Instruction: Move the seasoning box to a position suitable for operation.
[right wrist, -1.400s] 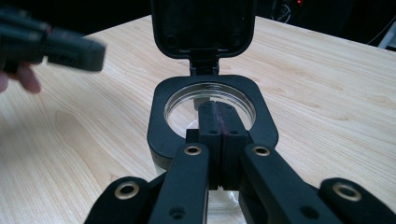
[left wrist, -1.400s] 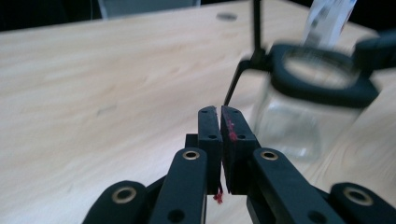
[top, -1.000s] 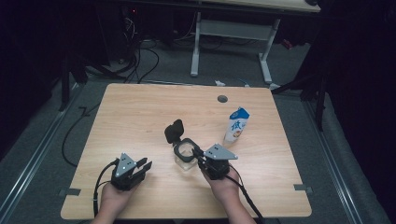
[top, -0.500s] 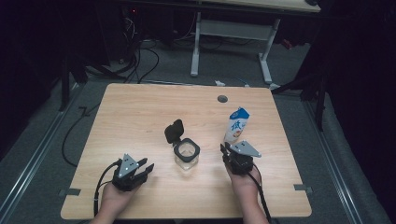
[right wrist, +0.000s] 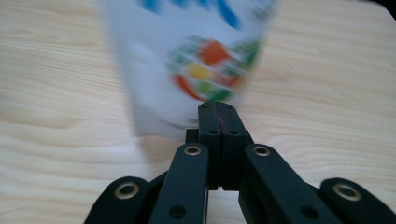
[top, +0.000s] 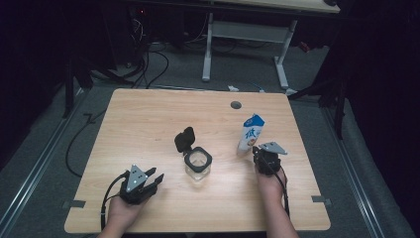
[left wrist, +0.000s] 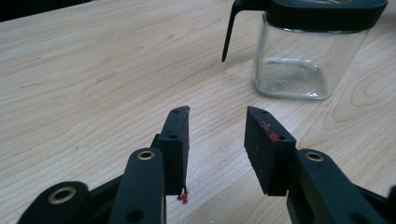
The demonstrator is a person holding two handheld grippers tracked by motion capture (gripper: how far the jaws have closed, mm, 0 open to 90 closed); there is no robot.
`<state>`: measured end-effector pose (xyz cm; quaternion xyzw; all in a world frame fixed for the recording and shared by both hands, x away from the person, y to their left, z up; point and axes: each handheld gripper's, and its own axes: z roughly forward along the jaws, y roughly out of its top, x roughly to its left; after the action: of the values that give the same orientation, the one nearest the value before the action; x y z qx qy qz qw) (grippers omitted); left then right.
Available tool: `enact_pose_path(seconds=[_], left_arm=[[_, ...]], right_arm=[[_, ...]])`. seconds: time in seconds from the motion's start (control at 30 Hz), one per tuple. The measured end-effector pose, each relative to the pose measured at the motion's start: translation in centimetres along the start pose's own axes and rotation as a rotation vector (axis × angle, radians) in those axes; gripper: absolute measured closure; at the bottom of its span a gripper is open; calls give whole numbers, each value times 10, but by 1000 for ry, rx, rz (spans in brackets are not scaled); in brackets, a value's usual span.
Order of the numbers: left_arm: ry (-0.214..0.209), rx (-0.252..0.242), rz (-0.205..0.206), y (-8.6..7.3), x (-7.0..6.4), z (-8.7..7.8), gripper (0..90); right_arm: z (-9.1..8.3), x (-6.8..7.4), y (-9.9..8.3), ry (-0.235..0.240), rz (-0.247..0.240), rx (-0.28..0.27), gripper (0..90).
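Here the right hand-held gripper [top: 261, 154], jaws pressed together on nothing, sits just near of the upright carton [top: 249, 134], while the left hand-held gripper [top: 148, 178] waits half-open, empty, left of the jar [top: 198, 164].

White stand-up pouch with blue top [top: 249, 134] just right of the open glass jar, large blue character resembling 微 on its front, blurred multicoloured round logo [right wrist: 208, 70] lower down, unreadable
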<state>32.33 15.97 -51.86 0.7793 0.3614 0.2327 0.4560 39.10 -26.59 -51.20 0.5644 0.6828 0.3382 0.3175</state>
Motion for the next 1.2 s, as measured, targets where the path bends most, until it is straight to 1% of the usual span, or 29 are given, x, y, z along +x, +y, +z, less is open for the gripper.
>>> enact_pose_path(seconds=[0.03, 0.1, 0.2, 0.23, 0.27, 0.4, 0.47, 0.57, 0.67, 0.73, 0.8, 0.87, 0.9, 0.97, 1.07, 1.13, 1.2], left_arm=[[2, 0, -1, 0, 0, 0, 607], [4, 0, -5, 0, 1, 0, 607], [8, -2, -3, 0, 1, -1, 607], [9, -4, -6, -1, 1, -1, 607], [9, -4, -7, -1, 1, -1, 607], [9, 2, -4, -1, 1, 0, 607], [8, 4, -3, -1, 0, 0, 607], [6, 6, -1, -2, 0, 1, 607], [5, 10, -1, -2, 0, 1, 607], [5, 10, -2, -2, 0, 1, 607], [4, 11, -6, -3, 1, 1, 604], [5, 12, -6, -3, 1, 2, 602], [5, 11, -6, -3, 2, 2, 602], [3, 12, -7, -3, 1, 2, 602], [0, 9, -6, -3, 0, 2, 600], [-1, 11, -3, -2, -1, 2, 599], [1, 8, -5, -3, -1, 2, 597]], right_arm=[[5, -5, -1, -5, 24, 10, 900], [15, -11, -1, -2, 50, 18, 899], [25, -13, 2, 6, 61, 18, 900], [27, -13, 3, 6, 58, 16, 899], [29, -13, 4, 7, 67, 25, 899], [37, -13, 9, 14, 60, 16, 899], [41, -13, 11, 20, 68, 26, 899], [48, -12, 15, 27, 60, 26, 898], [52, -12, 19, 30, 54, 40, 884], [48, -13, 18, 29, 59, 38, 876], [37, -10, 14, 36, 54, 26, 876], [25, -6, 8, 59, 52, 15, 872], [17, -2, 4, 68, 41, 8, 867], [8, 6, 1, 83, 32, 1, 864], [-5, 21, 1, 110, 3, -25, 846], [-8, 31, 6, 121, -12, -28, 833], [-6, 39, 10, 117, -34, -22, 820]])
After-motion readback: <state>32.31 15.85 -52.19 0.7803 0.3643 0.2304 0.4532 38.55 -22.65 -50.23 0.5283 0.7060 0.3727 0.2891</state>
